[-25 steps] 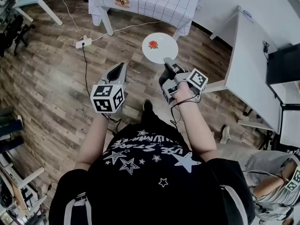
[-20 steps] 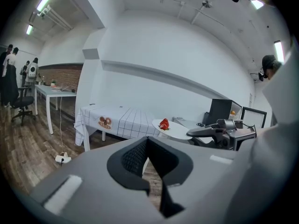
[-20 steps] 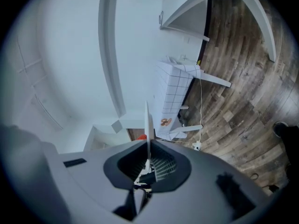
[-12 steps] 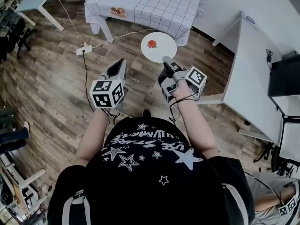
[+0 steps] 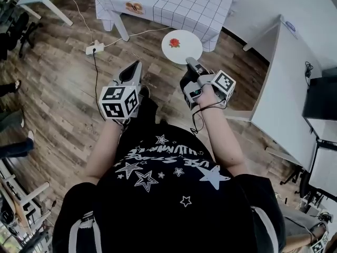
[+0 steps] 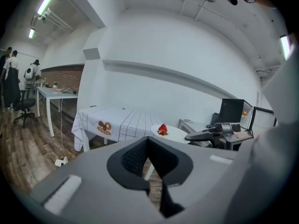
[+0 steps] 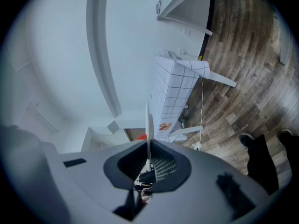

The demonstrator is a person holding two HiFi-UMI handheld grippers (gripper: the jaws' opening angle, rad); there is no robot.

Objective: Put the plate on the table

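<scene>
Wood floor (image 5: 63, 73) below: right tongs (image 5: 190, 64) pinch round white red-motif plate (image 5: 181, 45), short of checked-cloth desk (image 5: 179, 1); left tongs (image 5: 134, 67) seemingly pressed together.

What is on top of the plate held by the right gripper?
One small red item, strawberry-like, sits off-centre on the white plate. The rim part inside the right gripper is covered.
</scene>
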